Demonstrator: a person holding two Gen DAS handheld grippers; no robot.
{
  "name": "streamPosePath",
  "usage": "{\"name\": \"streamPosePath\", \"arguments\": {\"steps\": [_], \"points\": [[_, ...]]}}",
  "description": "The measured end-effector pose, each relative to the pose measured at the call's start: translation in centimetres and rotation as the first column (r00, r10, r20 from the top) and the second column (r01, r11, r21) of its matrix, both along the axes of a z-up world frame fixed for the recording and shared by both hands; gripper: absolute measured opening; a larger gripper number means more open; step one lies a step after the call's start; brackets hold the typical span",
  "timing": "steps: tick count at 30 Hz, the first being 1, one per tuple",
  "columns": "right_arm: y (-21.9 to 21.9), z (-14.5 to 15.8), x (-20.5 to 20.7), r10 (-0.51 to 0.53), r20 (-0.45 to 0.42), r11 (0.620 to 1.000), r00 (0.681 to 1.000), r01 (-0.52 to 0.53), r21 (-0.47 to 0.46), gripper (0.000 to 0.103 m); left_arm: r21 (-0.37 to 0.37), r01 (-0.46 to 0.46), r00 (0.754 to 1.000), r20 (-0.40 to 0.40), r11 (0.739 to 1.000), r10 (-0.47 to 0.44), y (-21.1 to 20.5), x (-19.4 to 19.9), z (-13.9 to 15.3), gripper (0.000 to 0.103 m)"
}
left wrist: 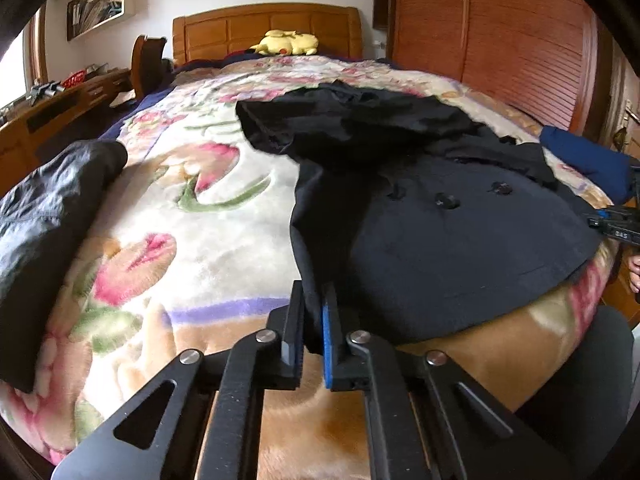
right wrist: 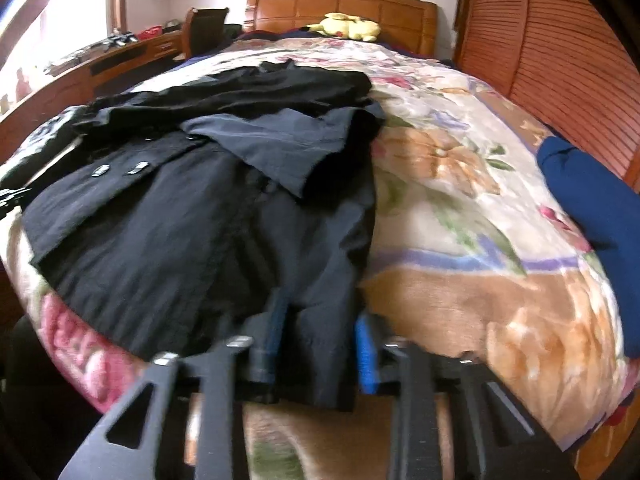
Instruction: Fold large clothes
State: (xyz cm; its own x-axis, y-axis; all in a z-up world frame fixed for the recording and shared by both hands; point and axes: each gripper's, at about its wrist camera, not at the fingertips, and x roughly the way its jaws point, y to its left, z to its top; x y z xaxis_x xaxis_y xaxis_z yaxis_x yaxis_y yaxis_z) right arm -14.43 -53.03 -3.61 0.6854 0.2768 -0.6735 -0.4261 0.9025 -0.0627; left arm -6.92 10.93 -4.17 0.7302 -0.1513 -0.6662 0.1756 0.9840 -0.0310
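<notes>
Left wrist view: our left gripper (left wrist: 313,316) is clenched on the near left corner of the dark coat's (left wrist: 460,232) hem. In the right wrist view, our right gripper (right wrist: 320,332) has a fold of the hem's other corner between its blue pads (right wrist: 366,354), pinched. The coat lies front up on the floral blanket (left wrist: 192,208), its long axis running from the hem at the bed's near edge away toward the wooden headboard (left wrist: 266,30), sleeves folded across the chest.
</notes>
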Motion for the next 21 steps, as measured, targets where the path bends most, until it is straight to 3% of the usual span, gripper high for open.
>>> {"name": "streamPosePath", "arguments": {"steps": [3, 10, 21], "points": [[0.0, 0.4, -0.2, 0.020, 0.011, 1.000, 1.000, -0.020, 0.013, 0.013, 0.006, 0.009, 0.999, 0.046, 1.000, -0.009, -0.5, -1.0, 1.6, 0.005], [-2.3, 4.3, -2.3, 0.015, 0.140, 0.991, 0.990, -0.033, 0.130, 0.011, -0.056, 0.013, 0.989, 0.149, 0.998, -0.005, 0.2, -4.0, 5.4, 0.005], [-4.8, 9.4, -8.9, 0.068, 0.286, 0.982, 0.956, -0.115, 0.147, 0.010, -0.065, 0.026, 0.959, 0.282, 0.998, -0.007, 2.1, -10.8, 10.0, 0.004]]}}
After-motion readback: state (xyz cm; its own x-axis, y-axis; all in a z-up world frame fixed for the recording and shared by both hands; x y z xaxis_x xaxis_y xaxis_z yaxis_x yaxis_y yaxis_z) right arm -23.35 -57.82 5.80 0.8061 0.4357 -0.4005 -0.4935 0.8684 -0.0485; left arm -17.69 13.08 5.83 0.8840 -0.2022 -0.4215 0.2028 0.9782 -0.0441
